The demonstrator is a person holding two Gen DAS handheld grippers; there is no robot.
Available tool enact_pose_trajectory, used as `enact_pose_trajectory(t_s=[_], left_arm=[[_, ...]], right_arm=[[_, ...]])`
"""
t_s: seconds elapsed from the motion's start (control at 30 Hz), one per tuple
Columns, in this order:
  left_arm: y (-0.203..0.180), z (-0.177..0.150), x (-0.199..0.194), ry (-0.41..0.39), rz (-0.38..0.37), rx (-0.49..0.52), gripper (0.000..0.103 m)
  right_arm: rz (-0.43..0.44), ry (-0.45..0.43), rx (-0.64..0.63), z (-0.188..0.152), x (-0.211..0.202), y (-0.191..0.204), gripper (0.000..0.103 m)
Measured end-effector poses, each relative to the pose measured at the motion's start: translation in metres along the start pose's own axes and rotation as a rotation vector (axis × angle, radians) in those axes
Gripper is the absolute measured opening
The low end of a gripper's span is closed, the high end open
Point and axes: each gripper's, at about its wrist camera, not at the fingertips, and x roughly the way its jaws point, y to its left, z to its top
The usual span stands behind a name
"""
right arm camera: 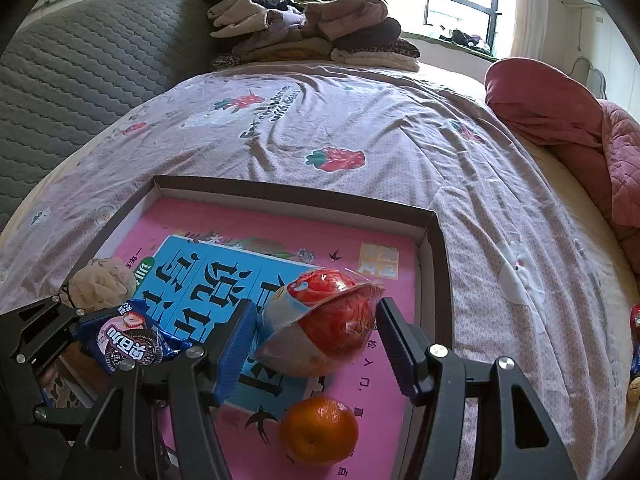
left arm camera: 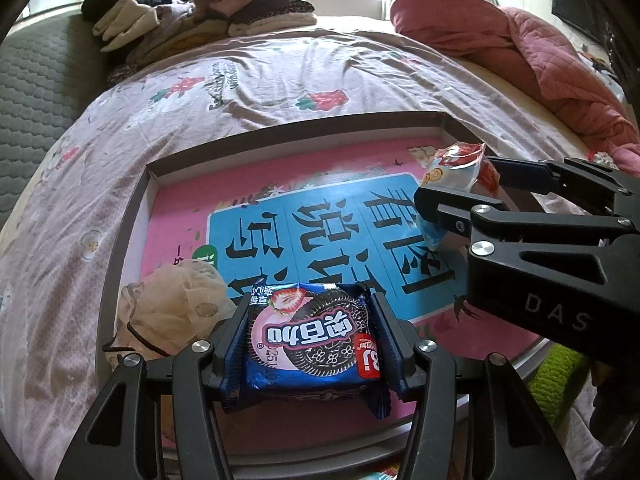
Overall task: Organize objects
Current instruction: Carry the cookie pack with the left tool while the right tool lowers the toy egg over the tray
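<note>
Cookie packet [left arm camera: 310,338] sits clamped between our left gripper [left arm camera: 310,344] fingers, while our right gripper [right arm camera: 318,330] fingers pinch the jelly cup [right arm camera: 320,320] above the box [right arm camera: 438,240].

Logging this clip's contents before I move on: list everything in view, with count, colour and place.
cookie packet: 1, blue and pink, between the left gripper's fingers
jelly cup: 1, red and clear, between the right gripper's fingers
orange: 1, orange, on the book
book: 1, pink and blue, inside the tray
tray: 1, dark-rimmed, on the bed
cloth pouch: 1, beige, tray's near left corner
folded clothes: 1 pile, mixed, far end
quilt: 1, pink, right
left gripper: 1, black
right gripper: 1, black
</note>
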Motion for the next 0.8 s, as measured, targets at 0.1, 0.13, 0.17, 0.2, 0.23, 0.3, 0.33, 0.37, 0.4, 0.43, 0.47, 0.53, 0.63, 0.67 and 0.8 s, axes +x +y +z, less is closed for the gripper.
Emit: enact_pose_trajectory(t_s=[0.1,0.13,0.17,0.2,0.23,0.3,0.33,0.37,0.4,0.43,0.47,0.53,0.63,0.67,0.8], left_arm=[[-0.0001,0.0000,0.0003,0.001,0.001,0.004,0.058],[-0.0001,0.0000,0.0003,0.002,0.000,0.002,0.058],[-0.0003,0.0001,0.0005,0.002,0.000,0.001,0.058],[0.0000,0.0001,0.0004,0.002,-0.001,0.000,0.058],[-0.0002,0.0003,0.0004,0.003,0.001,0.000,0.058],[-0.0005,0.0005,0.0000,0.003,0.002,-0.001,0.058],[-0.0003,0.0003,-0.0003,0.003,0.002,-0.001,0.058],[-0.0004,0.0003,-0.0005,0.003,0.002,-0.001,0.058],[-0.0001,0.0002,-0.0004,0.002,0.001,-0.002,0.058],[0.0000,0.0003,-0.0002,0.003,0.000,-0.005,0.058],[0.0006,0.0004,0.0000,0.005,0.000,-0.006,0.058],[0.0017,0.0001,0.0000,0.007,-0.002,-0.008,0.058],[0.0031,0.0001,-0.0002,0.012,-0.005,-0.014,0.058],[0.0033,0.0002,-0.0003,0.014,-0.006,-0.016,0.058],[0.0026,0.0006,-0.0008,0.020,-0.002,-0.015,0.058]], right_arm=[[-0.001,0.003,-0.010,0.0000,-0.0009,0.0019,0.062],[-0.002,0.002,-0.012,-0.0001,-0.0013,0.0026,0.062],[-0.002,0.002,-0.014,-0.0002,-0.0015,0.0034,0.062],[-0.002,0.005,-0.018,-0.0004,-0.0013,0.0041,0.062],[-0.003,0.005,-0.021,-0.0003,-0.0016,0.0049,0.062],[-0.004,0.006,-0.023,0.0001,-0.0018,0.0056,0.062],[-0.005,0.006,-0.023,0.0002,-0.0019,0.0057,0.062],[-0.005,0.006,-0.024,0.0002,-0.0019,0.0057,0.062],[-0.006,0.005,-0.024,0.0002,-0.0019,0.0062,0.062],[-0.006,0.007,-0.024,0.0004,-0.0018,0.0062,0.062],[-0.007,0.006,-0.023,0.0004,-0.0022,0.0062,0.062],[-0.005,0.007,-0.023,0.0004,-0.0018,0.0062,0.062],[-0.003,0.008,-0.016,-0.0001,-0.0032,0.0045,0.062],[-0.003,0.009,-0.015,0.0001,-0.0039,0.0042,0.062],[-0.007,0.007,-0.017,0.0001,-0.0051,0.0046,0.062]])
